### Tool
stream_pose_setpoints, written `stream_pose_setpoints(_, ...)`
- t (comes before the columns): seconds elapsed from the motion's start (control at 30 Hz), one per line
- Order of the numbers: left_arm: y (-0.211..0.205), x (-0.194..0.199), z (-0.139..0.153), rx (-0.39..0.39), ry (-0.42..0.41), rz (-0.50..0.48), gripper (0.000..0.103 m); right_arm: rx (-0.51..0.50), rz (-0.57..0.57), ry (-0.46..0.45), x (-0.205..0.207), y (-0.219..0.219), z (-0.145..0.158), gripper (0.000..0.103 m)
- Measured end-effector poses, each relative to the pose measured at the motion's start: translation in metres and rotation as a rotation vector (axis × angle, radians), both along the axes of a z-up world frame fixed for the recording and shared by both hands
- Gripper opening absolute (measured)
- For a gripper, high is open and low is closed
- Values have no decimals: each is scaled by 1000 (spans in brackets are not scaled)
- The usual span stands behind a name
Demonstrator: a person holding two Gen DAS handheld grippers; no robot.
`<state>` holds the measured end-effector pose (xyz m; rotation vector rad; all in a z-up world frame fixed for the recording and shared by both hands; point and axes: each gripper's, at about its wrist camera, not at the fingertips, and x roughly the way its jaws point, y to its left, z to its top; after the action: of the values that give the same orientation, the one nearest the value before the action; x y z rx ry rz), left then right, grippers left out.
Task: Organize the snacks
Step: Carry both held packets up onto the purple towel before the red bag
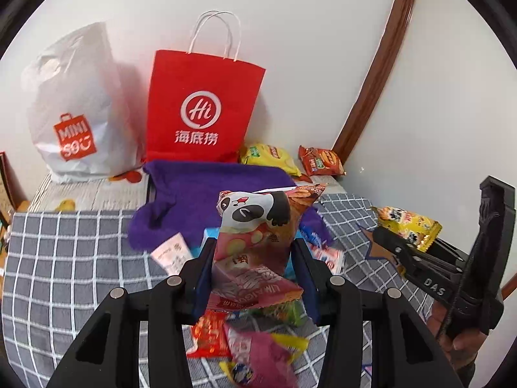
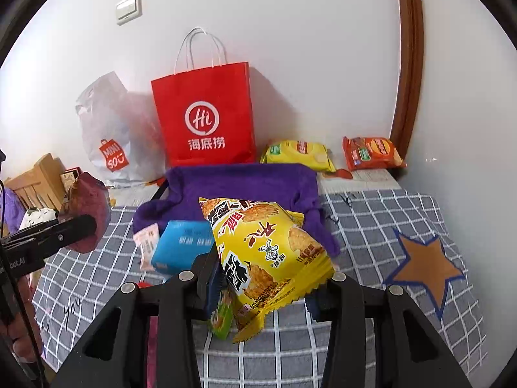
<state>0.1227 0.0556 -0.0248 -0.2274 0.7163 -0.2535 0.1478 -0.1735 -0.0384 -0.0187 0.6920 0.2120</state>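
Above a checked bedspread, the left gripper clamps a pink panda packet while the right gripper clamps a yellow packet, both lifted in front of the red bag at the wall. Right of that bag lie yellow chips and orange chips; before it, a purple towel and a blue box. Blurred wrappers, perhaps sweets, lie beneath the left gripper.

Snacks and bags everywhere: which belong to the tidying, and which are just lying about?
Job:
pink packet, left gripper
yellow packet, right gripper
loose snacks
red bag

Lying about:
purple towel
white bag
light switch
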Motion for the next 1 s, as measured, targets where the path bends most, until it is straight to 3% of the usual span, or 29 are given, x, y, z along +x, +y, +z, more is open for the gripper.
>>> stream_pose_setpoints(0.43,-18,60,25,10,-17,-48,44,21,5,11,71,11,11,41)
stream_pose_setpoints(1.0,7,145,16,17,7,15,44,42,15,-31,169,30,28,41)
